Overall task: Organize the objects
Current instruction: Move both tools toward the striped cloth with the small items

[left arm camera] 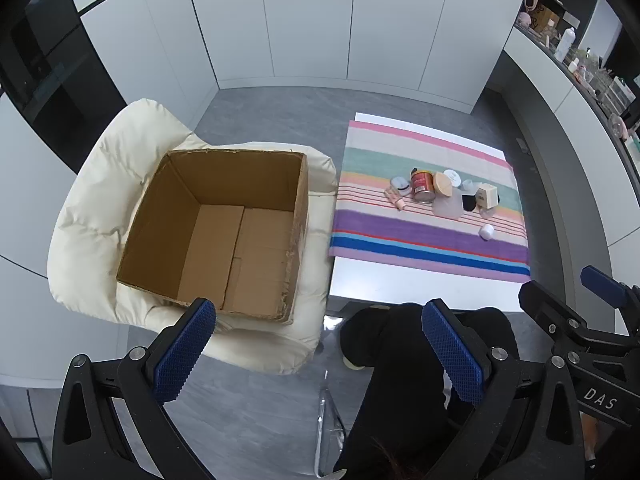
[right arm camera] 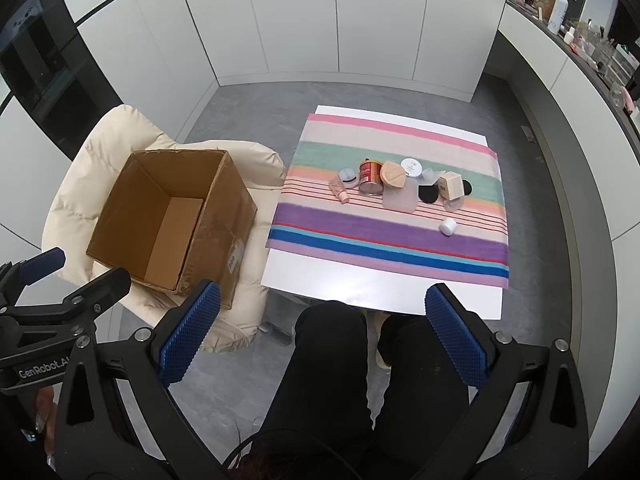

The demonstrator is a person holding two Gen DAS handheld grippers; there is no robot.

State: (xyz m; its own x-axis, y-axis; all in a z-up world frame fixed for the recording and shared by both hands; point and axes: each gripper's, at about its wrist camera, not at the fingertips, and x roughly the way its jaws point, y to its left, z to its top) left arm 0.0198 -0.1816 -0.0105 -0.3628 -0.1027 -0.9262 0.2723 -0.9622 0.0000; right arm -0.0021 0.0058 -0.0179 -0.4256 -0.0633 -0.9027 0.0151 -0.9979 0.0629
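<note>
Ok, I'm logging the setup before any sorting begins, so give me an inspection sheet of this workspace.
Surface: white table partly covered by a striped cloth.
Job's things: cardboard box, open and empty, on a cream padded chair left of the table; red can, clear jar with wooden lid, small beige box, pink tube and small white jar on the cloth.
Clutter: bottles and oddments on the counter at far right.
Grippers: left gripper and right gripper open, holding nothing, above the person's legs.
Cables: nothing seen.
Surroundings: white cabinets, grey floor.
</note>
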